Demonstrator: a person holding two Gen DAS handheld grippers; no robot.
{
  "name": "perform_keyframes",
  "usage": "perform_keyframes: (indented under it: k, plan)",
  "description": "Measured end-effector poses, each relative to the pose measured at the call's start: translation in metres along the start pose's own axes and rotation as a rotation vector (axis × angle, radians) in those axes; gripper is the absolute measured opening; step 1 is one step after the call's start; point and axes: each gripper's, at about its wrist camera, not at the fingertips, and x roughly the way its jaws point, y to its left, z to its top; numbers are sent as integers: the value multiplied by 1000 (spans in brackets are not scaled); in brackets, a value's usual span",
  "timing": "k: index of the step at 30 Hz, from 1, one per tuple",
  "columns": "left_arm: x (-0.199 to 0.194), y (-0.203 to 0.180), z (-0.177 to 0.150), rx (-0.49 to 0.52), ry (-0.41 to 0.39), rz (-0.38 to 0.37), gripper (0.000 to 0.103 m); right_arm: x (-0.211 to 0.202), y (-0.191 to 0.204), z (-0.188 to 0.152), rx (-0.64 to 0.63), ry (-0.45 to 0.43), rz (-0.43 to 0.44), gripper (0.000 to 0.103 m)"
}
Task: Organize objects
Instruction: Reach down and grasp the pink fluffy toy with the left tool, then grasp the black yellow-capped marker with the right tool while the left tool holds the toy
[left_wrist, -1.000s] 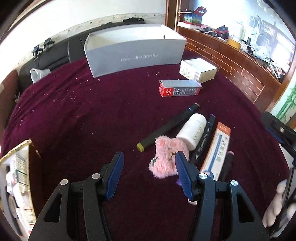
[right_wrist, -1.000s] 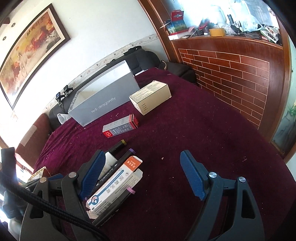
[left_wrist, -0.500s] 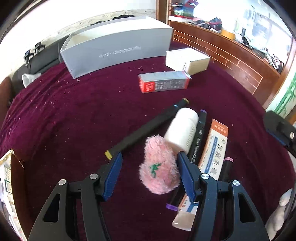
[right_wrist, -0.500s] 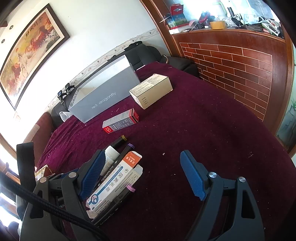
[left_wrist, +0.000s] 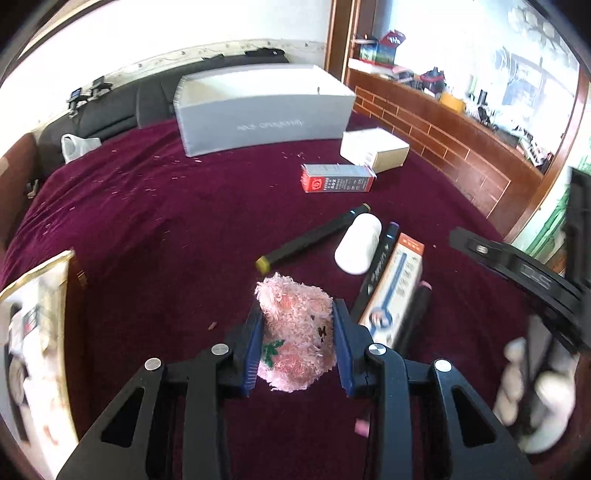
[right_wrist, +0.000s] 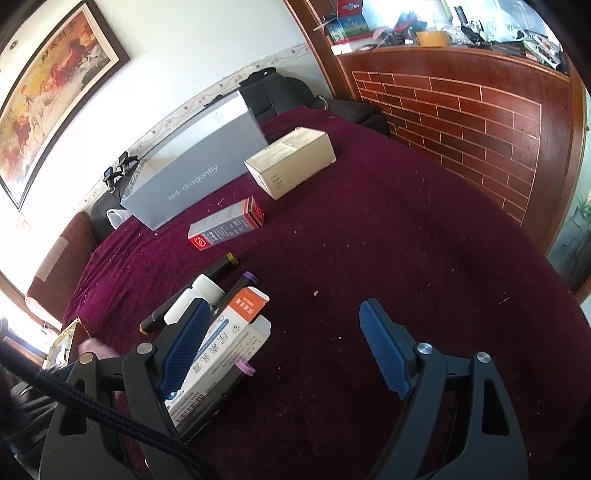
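Closing on a pink plush toy (left_wrist: 295, 328), the left hand-held gripper (left_wrist: 297, 345) pressed both pads against it. The right hand-held gripper (right_wrist: 284, 350) gaped wide, empty, above the maroon-covered desk (right_wrist: 406, 240).

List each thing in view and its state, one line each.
Left gripper: jaws closing on the pink plush toy.
Right gripper: open, holding nothing.
Grey box: open-topped, upright.
White bottle: lying down, capped.
Red carton: lying flat, closed.
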Motion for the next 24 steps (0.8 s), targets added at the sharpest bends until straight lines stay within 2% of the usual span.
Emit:
perform_keyframes:
  k: [6,11,13,15,16,21,23,24]
  plan:
    - [-39,18,-31,-32,-37,0,30,5,8,-1,-9,51,16,83]
    - [-61,35,-48,-62,-66,20,30,-9,52,10,-36,119,219,83]
    - [-70,44,-54,-84,-87,20,30,1,77,16,-38,190,304,83]
    - [-79,51,-60,-98,-106,28,30,21,97,18,-20,275,350,83]
    - [-83,54,-62,-102,-113,32,30,30,106,16,-18,299,353,83]
    - [-98,73,-72,-114,-148,51,30,82,136,13,-9,397,244,82]
    - [-103,82,-75,-115,-160,57,30,94,142,14,-19,398,175,82]
    - [-105,88,-76,-119,-167,57,30,99,145,15,-35,389,110,81]
